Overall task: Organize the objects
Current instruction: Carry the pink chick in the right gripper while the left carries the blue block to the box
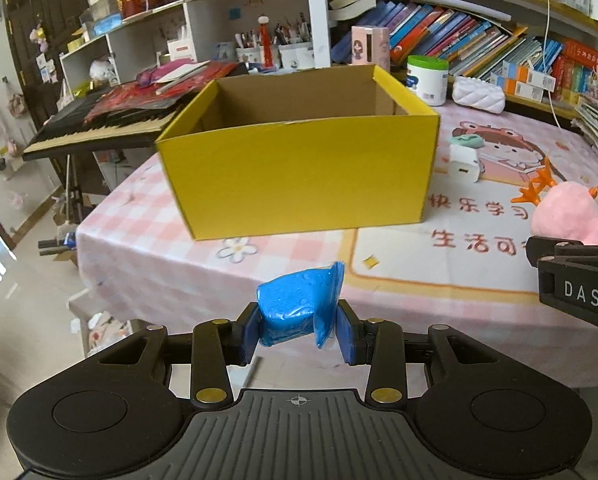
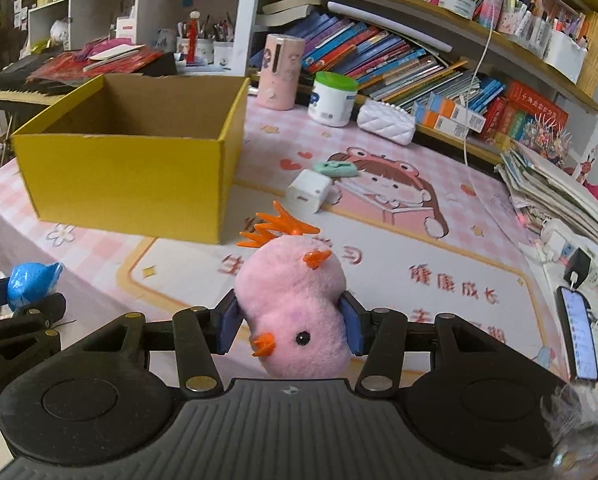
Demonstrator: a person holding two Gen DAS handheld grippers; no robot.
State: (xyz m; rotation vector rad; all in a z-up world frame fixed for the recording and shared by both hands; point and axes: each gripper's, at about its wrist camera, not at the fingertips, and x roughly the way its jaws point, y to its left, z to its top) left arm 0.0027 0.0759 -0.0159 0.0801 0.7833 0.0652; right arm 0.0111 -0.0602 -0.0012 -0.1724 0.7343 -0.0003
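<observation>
Blue plastic-wrapped lump (image 1: 295, 304), crinkled, clamped between left gripper (image 1: 299, 334) jaws, narrowly parted. Fuzzy pink plush chick (image 2: 295, 308) squeezed in right gripper (image 2: 291, 330). Both near open yellow cardboard box (image 1: 299, 176), on glossy checked tablecloth (image 1: 159, 256).

left gripper (image 1: 299, 334) | black ribbed body, brass pivot screws, blue jaws | right gripper (image 2: 291, 330) | same, lettered "DAS"

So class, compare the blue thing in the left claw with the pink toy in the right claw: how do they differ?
The blue packet is shiny, crinkled plastic; the pink plush chick is fuzzy. The packet is plain; the chick has an orange beak and feet. The packet looks smaller. Both are clamped between claw pads, short of the yellow box.
</observation>
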